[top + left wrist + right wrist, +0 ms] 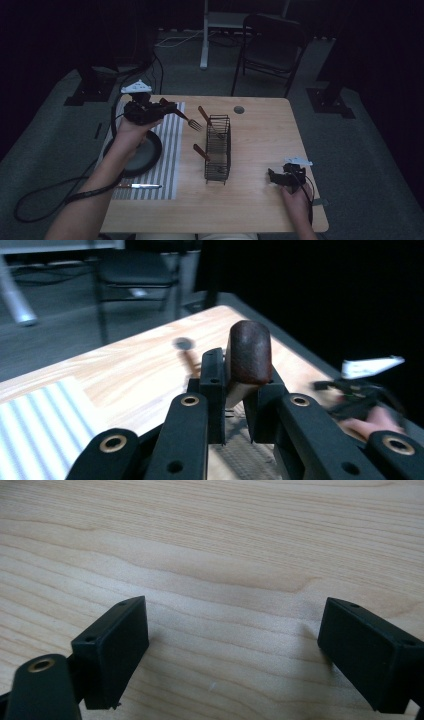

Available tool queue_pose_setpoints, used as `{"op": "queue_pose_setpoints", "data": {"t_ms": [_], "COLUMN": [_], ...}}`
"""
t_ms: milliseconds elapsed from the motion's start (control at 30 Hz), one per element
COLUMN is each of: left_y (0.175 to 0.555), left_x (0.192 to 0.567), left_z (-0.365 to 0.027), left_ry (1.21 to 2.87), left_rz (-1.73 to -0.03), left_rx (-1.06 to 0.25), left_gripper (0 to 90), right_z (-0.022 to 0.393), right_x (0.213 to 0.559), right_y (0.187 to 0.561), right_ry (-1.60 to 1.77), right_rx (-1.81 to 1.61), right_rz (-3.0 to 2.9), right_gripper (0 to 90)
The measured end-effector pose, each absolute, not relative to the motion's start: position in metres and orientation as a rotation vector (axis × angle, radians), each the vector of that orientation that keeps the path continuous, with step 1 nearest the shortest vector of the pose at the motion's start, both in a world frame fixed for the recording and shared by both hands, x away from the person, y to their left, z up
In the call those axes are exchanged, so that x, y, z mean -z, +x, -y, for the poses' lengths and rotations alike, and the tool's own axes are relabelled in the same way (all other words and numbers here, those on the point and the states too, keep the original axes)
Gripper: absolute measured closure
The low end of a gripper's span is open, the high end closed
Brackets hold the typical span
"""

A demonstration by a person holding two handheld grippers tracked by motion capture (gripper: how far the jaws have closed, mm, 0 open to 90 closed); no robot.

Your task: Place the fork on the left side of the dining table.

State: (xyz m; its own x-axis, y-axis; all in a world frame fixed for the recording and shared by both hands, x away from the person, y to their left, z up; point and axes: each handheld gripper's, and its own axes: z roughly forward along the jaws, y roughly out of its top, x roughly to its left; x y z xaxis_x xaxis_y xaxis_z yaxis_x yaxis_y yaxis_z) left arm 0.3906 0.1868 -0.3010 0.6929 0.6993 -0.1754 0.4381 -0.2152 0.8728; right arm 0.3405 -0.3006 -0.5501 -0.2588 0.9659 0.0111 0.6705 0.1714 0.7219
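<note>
1. Fork (186,119): wooden-handled, held above the bench (260,200) in the upper left of the high view, tines toward the wire rack (218,148).
2. Left claw (167,107): clenched on the fork's handle (248,357); advisable to keep the fork tilted and lower it handle-up into a free slot, clear of the two utensils already there.
3. Right claw (274,178): released, resting low at lower right.
4. Striped mat (167,165), dark plate (145,155) and knife (140,186): lower left.

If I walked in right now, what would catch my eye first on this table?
Probably the fork held in the air by the left gripper, clamped on its brown wooden handle, between the dark pan on the striped mat and the black wire rack. The right gripper rests open at the table's near right.
</note>
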Motion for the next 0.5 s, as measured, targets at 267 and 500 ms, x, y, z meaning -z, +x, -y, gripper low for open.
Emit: {"op": "queue_pose_setpoints", "data": {"t_ms": [267,500], "left_y": [0.403,0.412], "left_x": [0.3,0.312], "left_z": [-0.208,-0.222], "left_ry": [1.823,1.799], "left_rz": [-0.994,-1.069], "left_rx": [-0.36,-0.377], "left_gripper": [80.3,80.4], "right_z": [0.301,0.301], "right_x": [0.55,0.55], "right_y": [0.341,0.341], "right_ry": [1.541,1.541], "right_rx": [-0.864,-0.864], "right_rz": [-1.998,-1.998], "right_gripper": [12.5,12.5]}}
